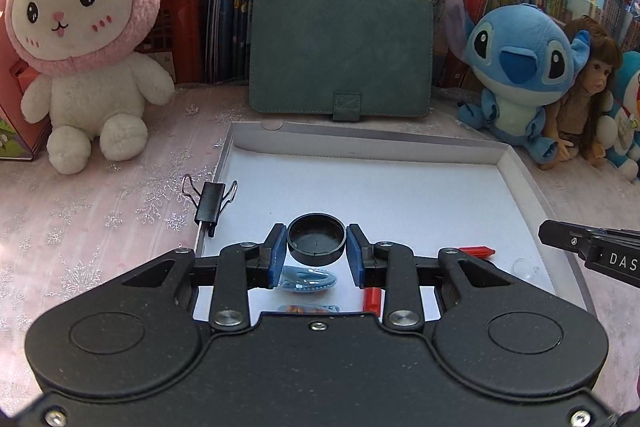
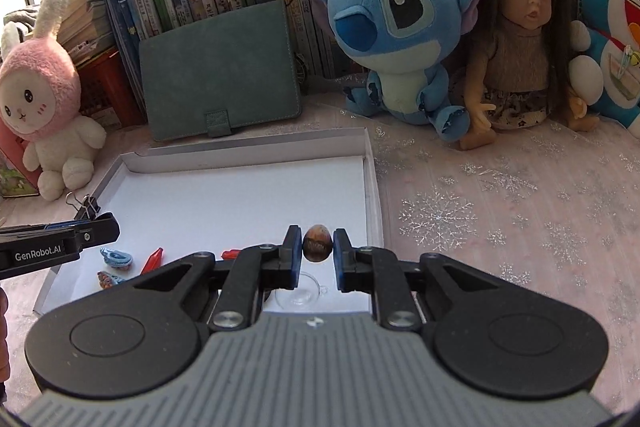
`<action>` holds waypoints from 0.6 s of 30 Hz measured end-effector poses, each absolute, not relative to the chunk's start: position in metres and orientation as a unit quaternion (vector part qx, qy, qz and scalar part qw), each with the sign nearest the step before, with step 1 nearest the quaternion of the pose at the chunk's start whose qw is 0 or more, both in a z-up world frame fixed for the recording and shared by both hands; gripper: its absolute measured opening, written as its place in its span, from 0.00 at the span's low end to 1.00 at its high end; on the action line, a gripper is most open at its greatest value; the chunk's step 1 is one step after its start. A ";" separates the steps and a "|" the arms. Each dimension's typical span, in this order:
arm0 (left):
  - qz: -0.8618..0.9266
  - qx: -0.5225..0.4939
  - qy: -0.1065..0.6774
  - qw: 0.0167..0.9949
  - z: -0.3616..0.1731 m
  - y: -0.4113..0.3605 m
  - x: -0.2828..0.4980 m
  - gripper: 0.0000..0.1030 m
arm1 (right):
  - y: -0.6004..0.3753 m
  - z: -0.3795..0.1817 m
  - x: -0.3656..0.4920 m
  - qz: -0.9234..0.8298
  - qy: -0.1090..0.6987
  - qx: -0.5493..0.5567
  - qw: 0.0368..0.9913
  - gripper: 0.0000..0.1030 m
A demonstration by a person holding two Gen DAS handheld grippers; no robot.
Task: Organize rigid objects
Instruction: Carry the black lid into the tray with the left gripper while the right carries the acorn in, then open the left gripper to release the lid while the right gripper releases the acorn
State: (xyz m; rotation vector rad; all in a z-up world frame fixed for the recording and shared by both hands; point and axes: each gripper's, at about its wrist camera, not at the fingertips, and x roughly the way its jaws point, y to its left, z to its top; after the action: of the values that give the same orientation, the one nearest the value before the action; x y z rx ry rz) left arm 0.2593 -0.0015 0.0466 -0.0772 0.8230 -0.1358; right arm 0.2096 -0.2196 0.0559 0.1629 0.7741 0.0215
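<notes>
Black cap, round, stiff and probably light, hangs above the white tray, pinched across its rim by the left gripper; its smooth wall could slip, so a hold across the widest part suits it. Beside it, the right gripper pinches a small brown bead over the tray's right edge.

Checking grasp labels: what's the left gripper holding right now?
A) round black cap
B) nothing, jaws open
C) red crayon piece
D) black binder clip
A: the left gripper has its blue pads closed on the round black cap above the white tray; the binder clip sits at the tray's left edge.
</notes>
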 end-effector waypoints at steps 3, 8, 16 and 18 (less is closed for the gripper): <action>-0.057 -0.038 0.403 0.913 0.040 -0.003 0.269 0.29 | -0.216 0.047 0.220 0.012 0.388 0.081 0.918 0.21; -0.053 -0.039 0.411 0.909 0.033 -0.005 0.275 0.29 | -0.207 0.037 0.228 0.017 0.403 0.070 0.912 0.21; -0.049 -0.031 0.417 0.907 0.023 -0.007 0.277 0.29 | -0.199 0.031 0.229 0.020 0.409 0.053 0.911 0.21; -0.050 -0.030 0.419 0.906 0.021 -0.007 0.277 0.29 | -0.199 0.030 0.230 0.021 0.410 0.053 0.911 0.22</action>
State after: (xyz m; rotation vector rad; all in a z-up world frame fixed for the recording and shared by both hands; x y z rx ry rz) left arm 0.2770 -0.0070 0.0212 -0.0610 0.8659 -0.1039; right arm 0.2298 -0.1992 0.0304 0.1083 0.8444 0.0430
